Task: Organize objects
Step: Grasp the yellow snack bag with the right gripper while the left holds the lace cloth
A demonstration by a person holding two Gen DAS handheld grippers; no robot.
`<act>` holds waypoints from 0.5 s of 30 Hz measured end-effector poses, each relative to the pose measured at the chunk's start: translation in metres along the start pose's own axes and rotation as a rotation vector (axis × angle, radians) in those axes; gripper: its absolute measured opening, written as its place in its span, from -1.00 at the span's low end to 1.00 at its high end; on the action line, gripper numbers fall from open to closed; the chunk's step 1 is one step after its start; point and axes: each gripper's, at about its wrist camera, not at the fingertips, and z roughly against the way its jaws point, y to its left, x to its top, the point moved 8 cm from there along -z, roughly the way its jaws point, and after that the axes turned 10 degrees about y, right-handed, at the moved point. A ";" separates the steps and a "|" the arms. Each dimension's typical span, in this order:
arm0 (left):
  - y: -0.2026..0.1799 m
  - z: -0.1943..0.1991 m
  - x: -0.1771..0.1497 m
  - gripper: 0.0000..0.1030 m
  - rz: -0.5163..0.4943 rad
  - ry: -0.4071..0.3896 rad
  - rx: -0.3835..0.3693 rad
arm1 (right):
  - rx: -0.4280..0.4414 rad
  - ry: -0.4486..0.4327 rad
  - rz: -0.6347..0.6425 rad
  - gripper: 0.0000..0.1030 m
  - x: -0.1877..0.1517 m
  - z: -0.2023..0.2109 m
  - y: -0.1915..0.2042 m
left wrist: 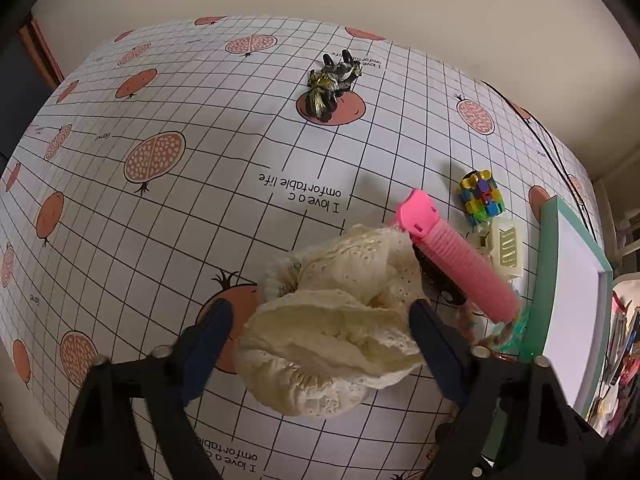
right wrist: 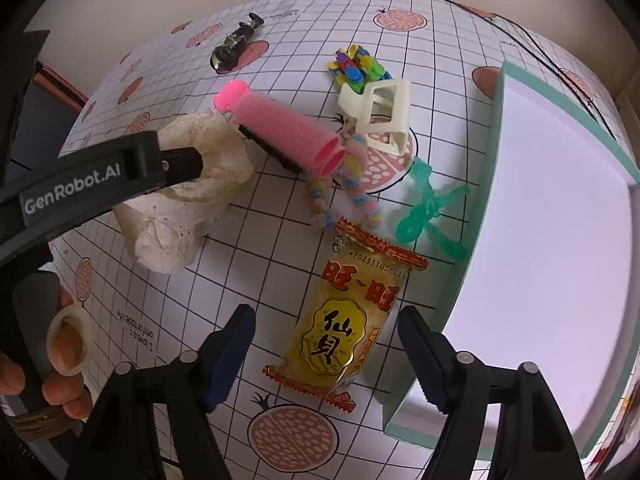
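Observation:
A crumpled cream lace cloth (left wrist: 336,320) lies on the gridded tablecloth (left wrist: 200,200). My left gripper (left wrist: 320,312) stands open, one finger on each side of the cloth. The right wrist view shows the cloth (right wrist: 180,216) with a left finger (right wrist: 180,164) over it. My right gripper (right wrist: 326,314) is open above a yellow snack packet (right wrist: 340,328), with nothing held. A pink hair roller (right wrist: 280,128) rests on a black comb (right wrist: 272,148) beside the cloth.
A teal box (right wrist: 486,184) with a white inside stands at the right. Near it lie a cream claw clip (right wrist: 380,116), a colourful block toy (right wrist: 356,66), a green plastic toy (right wrist: 432,208) and a pastel fuzzy twist (right wrist: 352,184). A black-gold figure (left wrist: 332,84) lies far back. A hand (right wrist: 60,344) is at lower left.

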 end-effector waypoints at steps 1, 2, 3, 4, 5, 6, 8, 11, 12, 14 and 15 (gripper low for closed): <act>0.000 -0.001 0.000 0.56 -0.001 0.004 -0.002 | -0.001 0.003 0.001 0.36 0.000 -0.001 -0.001; 0.000 -0.001 0.000 0.56 0.000 0.006 -0.003 | -0.001 0.006 0.002 0.30 0.001 -0.001 -0.002; 0.000 -0.002 0.000 0.52 0.001 0.008 -0.003 | -0.004 0.009 0.001 0.26 0.002 -0.001 -0.004; 0.000 -0.002 -0.001 0.46 0.001 0.008 -0.001 | -0.002 0.012 0.001 0.16 0.004 0.000 -0.006; 0.000 -0.002 -0.001 0.32 0.001 0.007 -0.002 | -0.001 0.012 0.000 0.05 0.006 0.000 -0.007; 0.000 -0.002 -0.001 0.28 0.002 0.009 -0.005 | 0.004 0.014 0.000 0.02 0.007 0.000 -0.009; 0.001 -0.002 -0.001 0.22 0.002 0.010 -0.005 | 0.004 0.015 -0.002 -0.01 0.010 0.000 -0.011; 0.000 -0.003 -0.001 0.01 -0.003 0.011 -0.004 | -0.004 0.012 0.001 -0.06 0.017 -0.004 -0.009; 0.000 -0.003 -0.001 -0.06 -0.006 0.009 -0.004 | -0.010 0.011 -0.002 -0.07 0.018 -0.006 -0.005; 0.000 -0.002 0.000 -0.23 -0.009 0.004 -0.005 | -0.011 0.011 -0.002 -0.10 0.020 -0.007 -0.005; 0.000 -0.002 0.000 -0.28 -0.009 0.002 -0.006 | -0.013 0.011 -0.004 -0.10 0.020 -0.007 -0.004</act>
